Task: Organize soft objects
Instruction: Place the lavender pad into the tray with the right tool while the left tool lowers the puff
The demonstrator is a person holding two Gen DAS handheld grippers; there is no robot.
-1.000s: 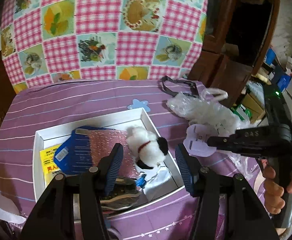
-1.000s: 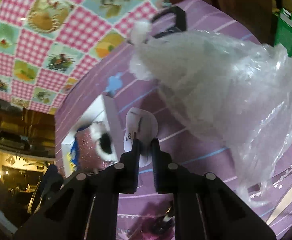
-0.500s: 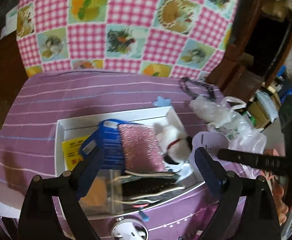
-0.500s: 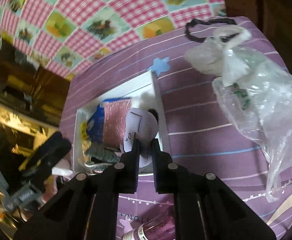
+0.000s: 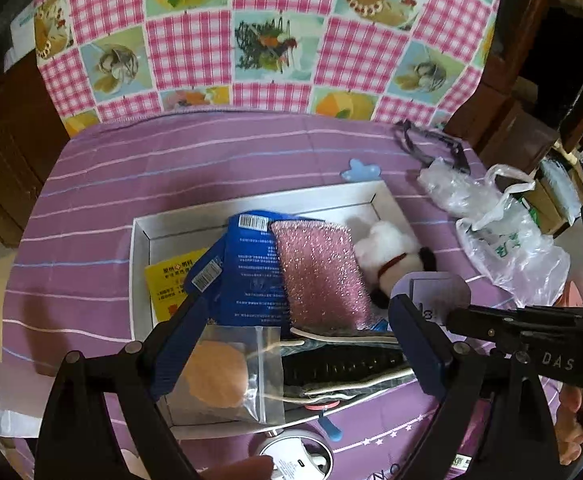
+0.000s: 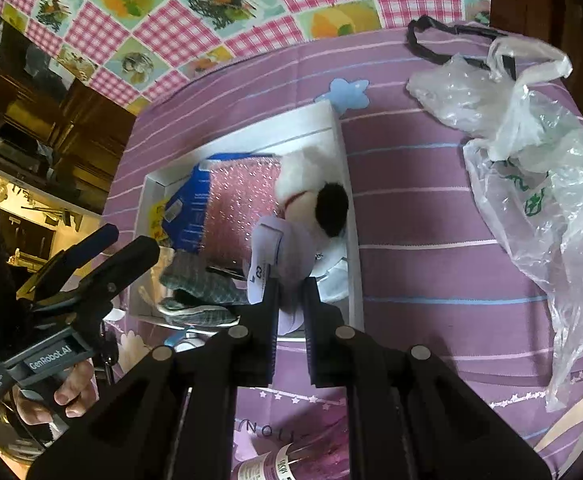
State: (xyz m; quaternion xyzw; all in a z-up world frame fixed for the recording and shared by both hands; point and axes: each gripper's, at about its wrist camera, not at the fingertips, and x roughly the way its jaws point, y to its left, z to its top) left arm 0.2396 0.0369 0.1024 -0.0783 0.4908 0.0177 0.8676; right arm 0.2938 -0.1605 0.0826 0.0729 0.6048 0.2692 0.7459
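Note:
A white box on the purple striped cloth holds a blue packet, a pink glittery sponge, a white plush dog, a bagged orange puff and dark insoles. My left gripper stands wide open over the box's near side, nothing between its fingers. My right gripper is shut on a pale lavender soft pad, held over the box's right end just above the plush dog. The left wrist view shows that pad too.
A crumpled clear plastic bag lies right of the box. A light blue star-shaped piece sits behind the box, with a black strap farther back. A bottle and a white round device lie at the near edge.
My left gripper's jaws opened wide and it shifted along the box's near side. My right gripper carried the lavender pad from beside the box to over its right end.

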